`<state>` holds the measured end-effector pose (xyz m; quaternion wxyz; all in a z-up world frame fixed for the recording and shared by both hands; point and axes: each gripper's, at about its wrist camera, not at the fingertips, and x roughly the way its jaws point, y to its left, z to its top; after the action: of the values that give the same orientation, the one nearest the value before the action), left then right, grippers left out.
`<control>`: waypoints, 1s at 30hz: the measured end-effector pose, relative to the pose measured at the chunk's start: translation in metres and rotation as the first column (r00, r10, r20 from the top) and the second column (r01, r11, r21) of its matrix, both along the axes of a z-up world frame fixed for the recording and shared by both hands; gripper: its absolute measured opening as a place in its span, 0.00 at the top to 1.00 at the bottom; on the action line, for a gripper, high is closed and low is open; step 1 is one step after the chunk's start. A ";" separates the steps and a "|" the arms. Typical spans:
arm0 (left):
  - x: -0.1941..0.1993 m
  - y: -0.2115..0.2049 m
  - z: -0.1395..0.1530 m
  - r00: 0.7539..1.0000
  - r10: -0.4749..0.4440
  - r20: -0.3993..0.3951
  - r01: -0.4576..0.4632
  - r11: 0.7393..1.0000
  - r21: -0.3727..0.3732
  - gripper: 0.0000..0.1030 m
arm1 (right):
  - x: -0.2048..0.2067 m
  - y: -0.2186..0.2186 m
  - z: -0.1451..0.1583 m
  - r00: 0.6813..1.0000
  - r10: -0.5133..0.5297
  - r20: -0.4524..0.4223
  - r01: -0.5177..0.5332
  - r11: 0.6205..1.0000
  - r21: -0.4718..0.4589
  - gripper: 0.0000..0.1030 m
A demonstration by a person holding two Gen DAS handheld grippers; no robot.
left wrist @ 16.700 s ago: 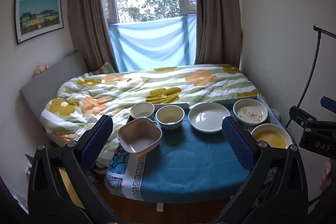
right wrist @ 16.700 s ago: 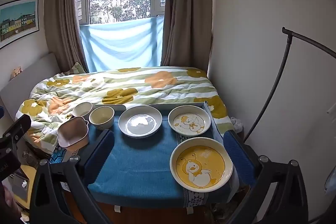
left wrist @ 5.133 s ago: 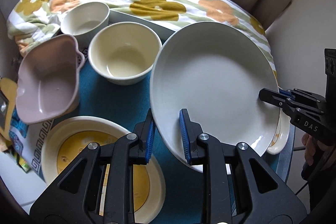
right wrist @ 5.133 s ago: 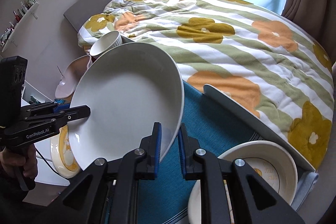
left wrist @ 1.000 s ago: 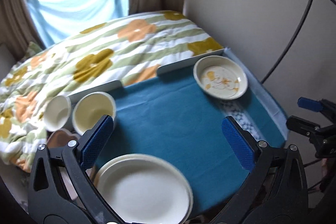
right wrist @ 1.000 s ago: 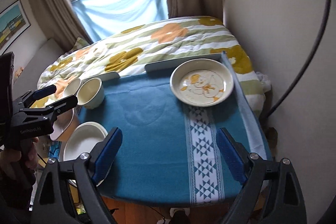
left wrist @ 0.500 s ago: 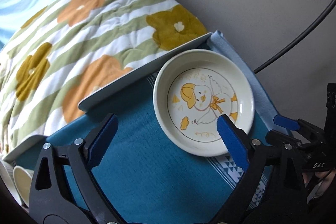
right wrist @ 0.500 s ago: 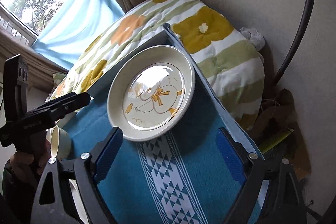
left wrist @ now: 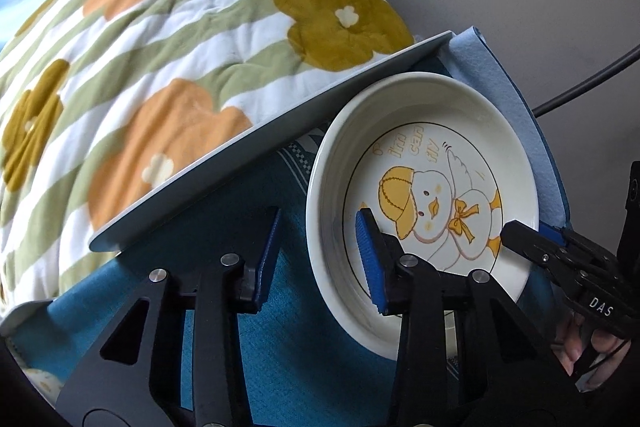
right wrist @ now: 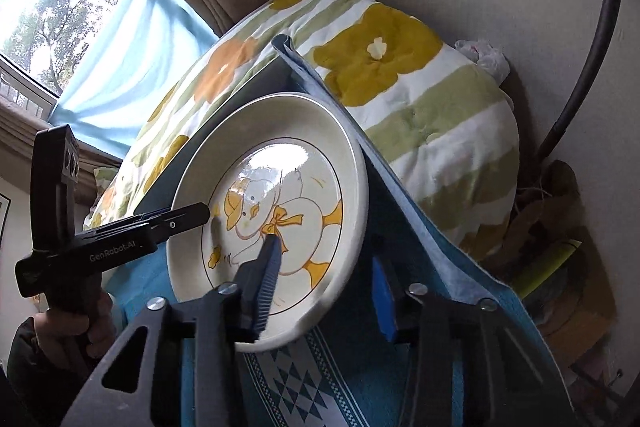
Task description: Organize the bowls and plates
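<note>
A cream plate with a yellow duck drawing (left wrist: 436,195) sits at the far right corner of the blue-clothed table (left wrist: 224,219). My left gripper (left wrist: 320,259) straddles the plate's left rim, one finger inside and one outside, with a visible gap, not clamped. My right gripper (right wrist: 324,283) straddles the plate's (right wrist: 272,211) near right rim the same way, jaws apart. Each gripper shows in the other's view, at opposite sides of the plate.
A flowered quilt (left wrist: 168,59) on the bed lies just beyond the table's raised grey edge (left wrist: 256,143). A white wall and a dark curved pole (right wrist: 592,39) stand to the right. Clutter lies on the floor (right wrist: 560,251) beside the table.
Both grippers have moved in onto the duck plate and narrowed from wide open, each now with a finger on either side of the rim.
</note>
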<state>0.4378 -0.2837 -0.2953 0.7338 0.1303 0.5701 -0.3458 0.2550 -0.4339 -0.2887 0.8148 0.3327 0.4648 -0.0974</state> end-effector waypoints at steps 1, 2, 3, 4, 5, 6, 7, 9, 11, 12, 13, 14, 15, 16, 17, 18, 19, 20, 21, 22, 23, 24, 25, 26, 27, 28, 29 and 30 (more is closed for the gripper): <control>0.000 -0.001 0.000 1.000 -0.001 0.001 0.001 1.000 -0.005 0.71 | 0.001 0.000 -0.002 1.000 0.001 -0.012 -0.001 1.000 -0.007 0.74; 0.000 -0.001 0.000 1.000 -0.003 0.001 0.003 1.000 -0.007 0.76 | 0.002 0.001 -0.002 1.000 0.002 -0.022 -0.002 1.000 -0.020 0.77; 0.000 -0.002 0.000 1.000 -0.007 -0.006 0.006 1.000 -0.017 0.82 | 0.002 0.002 -0.003 1.000 0.003 -0.027 -0.004 0.999 -0.033 0.79; 0.000 -0.003 0.000 1.000 -0.005 -0.007 0.005 1.000 -0.019 0.83 | 0.003 0.003 -0.003 1.000 0.005 -0.030 -0.006 0.999 -0.041 0.79; 0.000 -0.004 0.000 1.000 -0.002 -0.002 0.002 1.000 -0.016 0.83 | 0.002 0.003 -0.003 0.999 0.005 -0.032 -0.006 0.999 -0.047 0.81; 0.000 -0.005 0.000 1.000 -0.002 0.003 0.002 1.000 -0.014 0.83 | 0.002 0.003 -0.003 0.999 0.002 -0.033 -0.004 0.999 -0.047 0.82; 0.000 -0.005 0.001 1.000 -0.002 0.006 0.002 1.000 -0.012 0.83 | 0.002 0.002 -0.003 0.999 0.002 -0.034 -0.004 0.999 -0.045 0.82; -0.001 -0.005 0.001 1.000 -0.002 0.009 0.002 1.000 -0.009 0.83 | 0.002 0.001 -0.004 0.999 0.008 -0.035 -0.009 0.999 -0.042 0.82; -0.002 -0.006 0.001 1.000 -0.003 0.017 0.003 1.000 0.000 0.83 | 0.002 0.000 -0.003 0.999 0.013 -0.036 -0.015 0.999 -0.041 0.83; -0.003 -0.006 0.002 1.000 -0.005 0.023 0.005 1.000 0.006 0.83 | 0.003 0.000 -0.004 0.999 0.015 -0.037 -0.017 0.999 -0.038 0.82; -0.004 -0.006 0.004 0.999 -0.009 0.031 0.009 1.000 0.006 0.84 | 0.003 -0.001 -0.004 0.999 0.017 -0.037 -0.018 0.999 -0.035 0.82; -0.006 -0.005 0.007 0.999 -0.016 0.038 0.015 1.000 0.003 0.84 | 0.003 -0.001 -0.003 0.999 0.019 -0.039 -0.020 0.999 -0.035 0.82; -0.008 -0.004 0.010 0.999 -0.018 0.044 0.018 1.000 -0.001 0.84 | 0.003 -0.001 -0.002 0.999 0.022 -0.041 -0.024 0.999 -0.040 0.83; -0.009 -0.003 0.013 0.999 -0.016 0.048 0.017 1.000 -0.005 0.84 | 0.002 0.000 0.000 0.999 0.025 -0.039 -0.027 0.999 -0.047 0.82; -0.010 -0.001 0.017 0.998 -0.013 0.055 0.014 1.000 -0.009 0.84 | 0.002 0.000 0.004 0.999 0.030 -0.034 -0.032 0.998 -0.055 0.83; -0.011 0.001 0.021 0.998 -0.009 0.062 0.010 1.000 -0.012 0.84 | 0.002 0.001 0.007 0.999 0.035 -0.030 -0.037 0.997 -0.065 0.83; -0.013 0.004 0.025 0.998 -0.004 0.070 0.005 1.000 -0.013 0.84 | 0.001 0.002 0.011 0.999 0.039 -0.027 -0.041 0.997 -0.071 0.83; -0.015 0.007 0.030 0.997 0.001 0.080 0.000 1.000 -0.017 0.84 | 0.001 0.003 0.016 0.999 0.046 -0.021 -0.048 0.996 -0.078 0.82; -0.018 0.011 0.034 0.996 0.008 0.086 -0.006 1.000 -0.023 0.84 | 0.000 0.005 0.020 0.998 0.056 -0.014 -0.057 0.994 -0.090 0.82; -0.020 0.015 0.039 0.996 0.013 0.090 -0.011 1.000 -0.028 0.84 | -0.001 0.007 0.025 0.998 0.065 -0.007 -0.066 0.993 -0.098 0.82; -0.023 0.020 0.044 0.995 0.019 0.095 -0.016 0.999 -0.035 0.84 | -0.002 0.009 0.030 0.997 0.074 0.001 -0.074 0.992 -0.107 0.82; -0.027 0.025 0.050 0.994 0.026 0.103 -0.022 0.999 -0.042 0.84 | -0.003 0.012 0.036 0.996 0.086 0.009 -0.084 0.989 -0.121 0.82; -0.030 0.030 0.056 0.993 0.035 0.111 -0.030 0.998 -0.047 0.84 | -0.005 0.016 0.042 0.995 0.098 0.017 -0.095 0.987 -0.133 0.82; -0.035 0.036 0.064 0.991 0.045 0.123 -0.038 0.998 -0.054 0.84 | -0.006 0.020 0.049 0.994 0.110 0.028 -0.105 0.984 -0.143 0.82; -0.040 0.044 0.072 0.989 0.057 0.137 -0.048 0.997 -0.063 0.84 | -0.008 0.024 0.056 0.992 0.123 0.039 -0.116 0.982 -0.151 0.82; -0.045 0.052 0.081 0.986 0.070 0.149 -0.059 0.996 -0.072 0.84 | -0.010 0.029 0.063 0.989 0.136 0.050 -0.126 0.979 -0.158 0.82; -0.051 0.061 0.090 0.983 0.085 0.161 -0.073 0.994 -0.082 0.84 | -0.012 0.034 0.071 0.987 0.149 0.064 -0.137 0.977 -0.164 0.82; -0.056 0.071 0.100 0.980 0.102 0.172 -0.087 0.992 -0.093 0.84 | -0.015 0.041 0.079 0.983 0.164 0.077 -0.150 0.974 -0.169 0.82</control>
<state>0.3814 -0.2128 -0.1951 0.8019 0.1019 0.4931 -0.3215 0.2404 -0.3931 -0.2101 0.8646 0.2313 0.4427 -0.0551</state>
